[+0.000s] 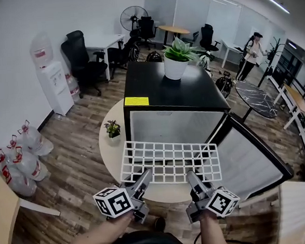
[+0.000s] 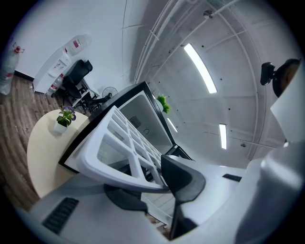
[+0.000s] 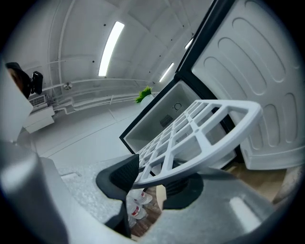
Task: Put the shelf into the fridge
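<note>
While the white plastic grid shelf (image 1: 168,162) is up off any surface and held by its near edge, it hangs just in front of the open black mini fridge (image 1: 173,86). By my reading it is not yet inside, so sliding it into the white cavity and letting go are what is left.

The left gripper (image 1: 144,176) and the right gripper (image 1: 193,178) each clamp the shelf's near rim bar, jaws part-way closed on it.

Only the head view shows the whole shelf, roughly level above the round beige table (image 1: 107,148), with the fridge door (image 1: 251,161) swung out to the right. Only the gripper views show the pads pressing the rim from both sides. The right gripper view also looks into the cavity to its back wall.
</note>
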A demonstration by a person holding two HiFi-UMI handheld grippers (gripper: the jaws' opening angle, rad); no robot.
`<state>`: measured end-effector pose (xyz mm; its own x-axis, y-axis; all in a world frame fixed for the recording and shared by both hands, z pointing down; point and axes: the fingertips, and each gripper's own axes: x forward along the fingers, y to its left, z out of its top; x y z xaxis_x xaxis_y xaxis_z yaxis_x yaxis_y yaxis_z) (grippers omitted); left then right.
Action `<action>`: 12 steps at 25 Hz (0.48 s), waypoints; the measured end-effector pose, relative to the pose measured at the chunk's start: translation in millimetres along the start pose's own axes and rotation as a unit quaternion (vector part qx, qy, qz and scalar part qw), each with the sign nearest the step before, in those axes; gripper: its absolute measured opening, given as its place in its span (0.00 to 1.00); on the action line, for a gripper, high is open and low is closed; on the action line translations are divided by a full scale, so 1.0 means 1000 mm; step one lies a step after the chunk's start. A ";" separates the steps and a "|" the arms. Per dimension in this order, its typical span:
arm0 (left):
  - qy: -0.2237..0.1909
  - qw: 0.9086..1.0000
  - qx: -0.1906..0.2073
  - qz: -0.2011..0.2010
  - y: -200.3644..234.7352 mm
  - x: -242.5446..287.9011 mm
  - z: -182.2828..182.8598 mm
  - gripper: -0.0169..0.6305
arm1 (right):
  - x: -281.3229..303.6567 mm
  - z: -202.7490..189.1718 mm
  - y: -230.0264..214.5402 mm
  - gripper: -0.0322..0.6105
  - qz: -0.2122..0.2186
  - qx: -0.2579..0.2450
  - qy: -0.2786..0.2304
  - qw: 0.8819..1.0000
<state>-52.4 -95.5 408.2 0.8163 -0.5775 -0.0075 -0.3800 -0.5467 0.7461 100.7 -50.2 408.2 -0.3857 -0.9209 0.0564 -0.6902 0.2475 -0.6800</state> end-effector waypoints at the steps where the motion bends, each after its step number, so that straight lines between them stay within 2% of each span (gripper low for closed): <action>1: -0.001 1.000 0.000 0.005 0.003 0.005 0.000 0.18 | 0.004 0.002 -0.005 0.28 0.003 0.002 0.003 1.000; 12: 0.000 0.999 -0.003 0.047 0.031 0.038 -0.007 0.18 | 0.035 0.006 -0.049 0.28 0.023 0.029 0.034 0.999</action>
<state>-29.9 -130.2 435.2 0.7771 -0.6264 0.0620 -0.4522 -0.4870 0.7472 125.1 -96.1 439.0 -0.4588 -0.8856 0.0717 -0.6344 0.2700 -0.7243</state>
